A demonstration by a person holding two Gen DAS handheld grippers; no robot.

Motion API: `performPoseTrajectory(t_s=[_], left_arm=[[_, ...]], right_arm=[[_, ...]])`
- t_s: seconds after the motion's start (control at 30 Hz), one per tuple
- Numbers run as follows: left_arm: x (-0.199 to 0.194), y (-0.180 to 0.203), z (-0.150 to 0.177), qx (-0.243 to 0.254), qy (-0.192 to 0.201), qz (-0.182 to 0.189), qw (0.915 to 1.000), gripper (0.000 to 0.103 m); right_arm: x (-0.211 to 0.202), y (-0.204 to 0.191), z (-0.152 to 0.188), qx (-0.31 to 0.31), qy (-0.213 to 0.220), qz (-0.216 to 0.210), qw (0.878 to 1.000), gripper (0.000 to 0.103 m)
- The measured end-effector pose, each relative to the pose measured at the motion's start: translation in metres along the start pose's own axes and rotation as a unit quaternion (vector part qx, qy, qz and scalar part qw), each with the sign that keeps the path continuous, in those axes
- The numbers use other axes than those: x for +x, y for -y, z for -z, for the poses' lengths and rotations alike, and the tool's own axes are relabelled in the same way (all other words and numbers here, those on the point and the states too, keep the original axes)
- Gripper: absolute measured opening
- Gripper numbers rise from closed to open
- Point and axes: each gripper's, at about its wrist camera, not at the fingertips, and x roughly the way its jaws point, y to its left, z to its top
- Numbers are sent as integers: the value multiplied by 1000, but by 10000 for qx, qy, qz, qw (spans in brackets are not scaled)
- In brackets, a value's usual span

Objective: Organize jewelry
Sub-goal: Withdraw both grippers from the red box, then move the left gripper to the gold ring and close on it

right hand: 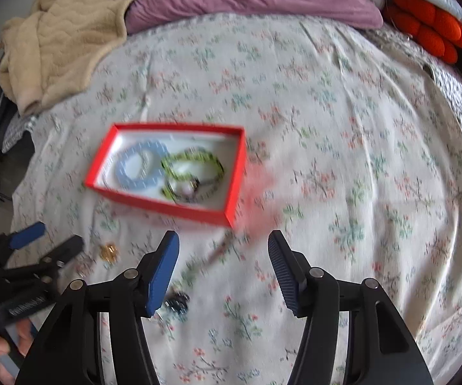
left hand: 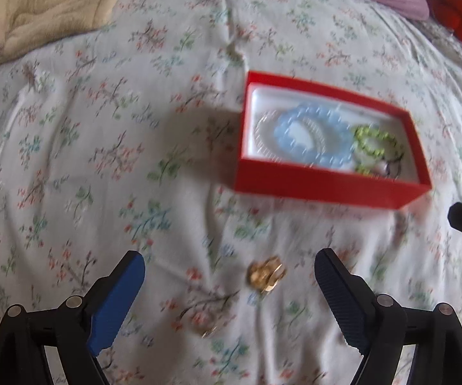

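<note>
Left wrist view: the left gripper is spread wide and released, holding nothing, above a floral bedsheet. A small gold jewelry piece lies on the sheet between its fingers, slightly toward the right one and touching neither. Closer in toward the gripper body, a faint ring-like item lies on the sheet, too blurred to identify. Ahead and to the right sits the open red box, holding a light blue beaded bracelet, a green beaded bracelet to its right, and a clear or silvery bangle partly under the blue one.

Right wrist view: the right gripper is also released and empty. The red box lies ahead and to the left, with the blue bracelet and green bracelet inside. A blurred chain-like strand lies between the fingers, ending in a dark beaded cluster beside the left finger. Far left, the left gripper hovers near the gold piece.
</note>
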Motion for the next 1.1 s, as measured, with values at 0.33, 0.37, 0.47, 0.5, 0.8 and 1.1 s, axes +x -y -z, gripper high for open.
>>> performPoseTrajectory(t_s=[0.33,0.37,0.47,0.5,0.8,1.1], left_arm=[[6,-36,31,-46,-243,-79,9997,90],[8,-38,35,-36,-271,-84,9996,90],[11,-45,45,74,-314,-98,9994,90],[11,-46,48,136,-303,-114,9994,90],[8,-46,67,867,56,-191,9960,90],[10,-15,58,1561,564,326,9856,78]], right_arm=[[11,5,32,-103,-458,-34,9989,61],[12,4,35,-133,-484,-22,9987,61],[17,5,45,-189,-556,101,9982,61],[18,5,48,-223,-577,152,9980,61],[29,14,77,-394,-758,273,9960,61],[39,21,93,-588,-833,487,9936,61]])
